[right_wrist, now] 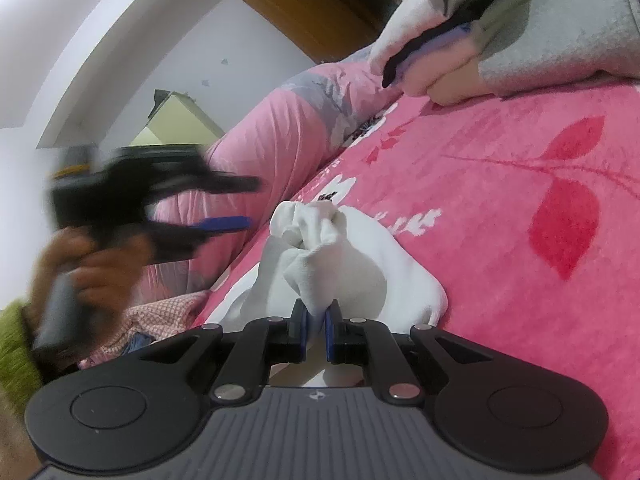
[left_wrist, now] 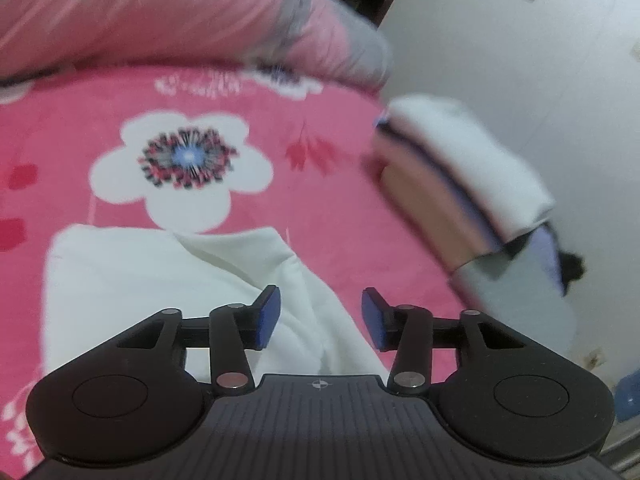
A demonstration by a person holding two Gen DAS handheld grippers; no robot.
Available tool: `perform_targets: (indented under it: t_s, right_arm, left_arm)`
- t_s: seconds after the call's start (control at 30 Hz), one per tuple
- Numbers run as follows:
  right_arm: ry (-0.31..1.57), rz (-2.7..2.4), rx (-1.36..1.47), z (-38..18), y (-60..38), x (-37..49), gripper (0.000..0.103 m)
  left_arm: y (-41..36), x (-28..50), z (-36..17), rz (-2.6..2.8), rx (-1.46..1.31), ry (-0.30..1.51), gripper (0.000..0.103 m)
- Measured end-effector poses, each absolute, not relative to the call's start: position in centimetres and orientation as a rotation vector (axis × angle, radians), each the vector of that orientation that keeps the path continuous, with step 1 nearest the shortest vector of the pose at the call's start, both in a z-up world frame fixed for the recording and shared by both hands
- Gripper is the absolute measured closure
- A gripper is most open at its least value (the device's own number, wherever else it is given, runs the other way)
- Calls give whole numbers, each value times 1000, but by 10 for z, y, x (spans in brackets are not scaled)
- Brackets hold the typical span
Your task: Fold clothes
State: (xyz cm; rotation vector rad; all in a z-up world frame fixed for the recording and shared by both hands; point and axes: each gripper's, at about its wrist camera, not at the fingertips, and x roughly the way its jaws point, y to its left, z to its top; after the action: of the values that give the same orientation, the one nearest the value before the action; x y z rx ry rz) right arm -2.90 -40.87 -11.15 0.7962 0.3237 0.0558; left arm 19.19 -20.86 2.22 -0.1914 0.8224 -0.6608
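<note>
1. The right gripper (right_wrist: 316, 334) is clenched on a bunched fold of the white garment (right_wrist: 340, 264); the cloth is pinched between the blue pads (right_wrist: 329, 336) and rises in a twisted peak just beyond them.
2. The left gripper (left_wrist: 321, 318) is released, its blue pads (left_wrist: 269, 318) held wide apart with nothing between them. It hangs just above the garment (left_wrist: 132, 280), which is seen spread and creased under the left finger.
3. In the right wrist view the left gripper (right_wrist: 236, 204) is seen blurred at the left, held by a hand (right_wrist: 96, 276) with a green sleeve (right_wrist: 14, 344) behind it.
4. The garment lies on a pink blanket (left_wrist: 328, 200) printed with a large white flower (left_wrist: 182, 168) and red leaves (right_wrist: 564, 224).
5. A folded stack of clothes (left_wrist: 460, 184) in white, peach and grey rests at the blanket's far right edge, well apart from the garment.
6. A pink quilt (left_wrist: 160, 12) is piled along the far side of the blanket.
7. A white wall (left_wrist: 540, 60) stands behind the stack.
</note>
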Motion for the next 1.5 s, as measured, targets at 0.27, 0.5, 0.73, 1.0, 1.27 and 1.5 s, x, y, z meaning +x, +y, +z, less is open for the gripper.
perform_targets:
  t_s: [0.27, 0.5, 0.73, 1.0, 1.27, 1.5]
  right_arm:
    - [401, 117, 874, -107, -426, -15, 91]
    - [459, 154, 861, -92, -436, -1, 71]
    - [477, 179, 797, -71, -430, 17, 89]
    - [379, 190, 724, -31, -419, 13, 91]
    - [350, 161, 699, -23, -426, 3, 92]
    - [396, 110, 729, -51, -433, -11, 93]
  left_arm:
    - [-98, 105, 19, -588, -151, 728, 51]
    - [-67, 46, -29, -548, -39, 763, 51]
    - [-86, 34, -61, -543, 17, 742, 51]
    - [-93, 40, -71, -454, -68, 698, 51]
    - [-106, 19, -64, -331, 53, 631, 85]
    - [-104, 15, -66, -308, 69, 652, 87]
